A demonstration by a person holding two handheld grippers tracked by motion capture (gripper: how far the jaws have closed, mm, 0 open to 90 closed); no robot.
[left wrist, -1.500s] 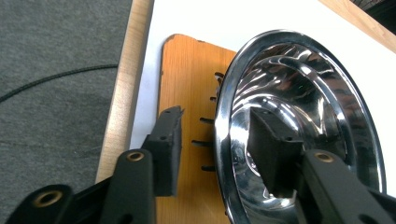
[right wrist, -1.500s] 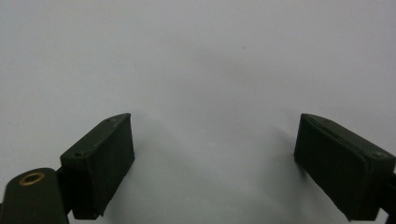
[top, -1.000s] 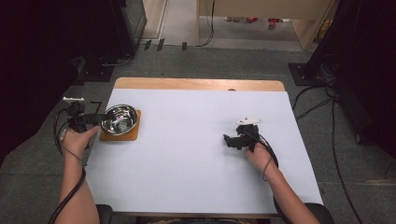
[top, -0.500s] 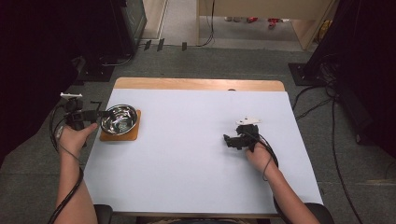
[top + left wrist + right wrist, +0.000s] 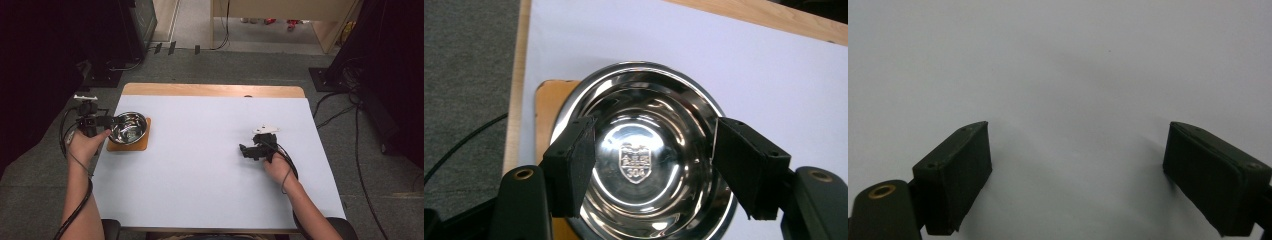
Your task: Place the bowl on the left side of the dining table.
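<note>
Bowl (image 5: 128, 127), stainless steel, sits on an orange-brown mat (image 5: 141, 145) at the left edge of the white-topped bench (image 5: 210, 165); it is empty, with a stamped crest at its bottom centre in the left gripper view. My left claw (image 5: 654, 167) hangs over the near part of the bowl with its jaws partly open, one pad toward each side of the basin and a broad gap between them; they have just been opening a little, and I judge that neither pad presses on the metal, so nothing is gripped. I read the step as the approach to the bowl, before any grasp. Next move, as I judge it: settle one jaw inside the rim and one outside, then close on the thin wall, since a polished curved wall could slip or the bowl could skid off its mat. My right claw (image 5: 246, 150) rests low on the bare bench, well apart from the bowl, jaws spread wide and empty.
</note>
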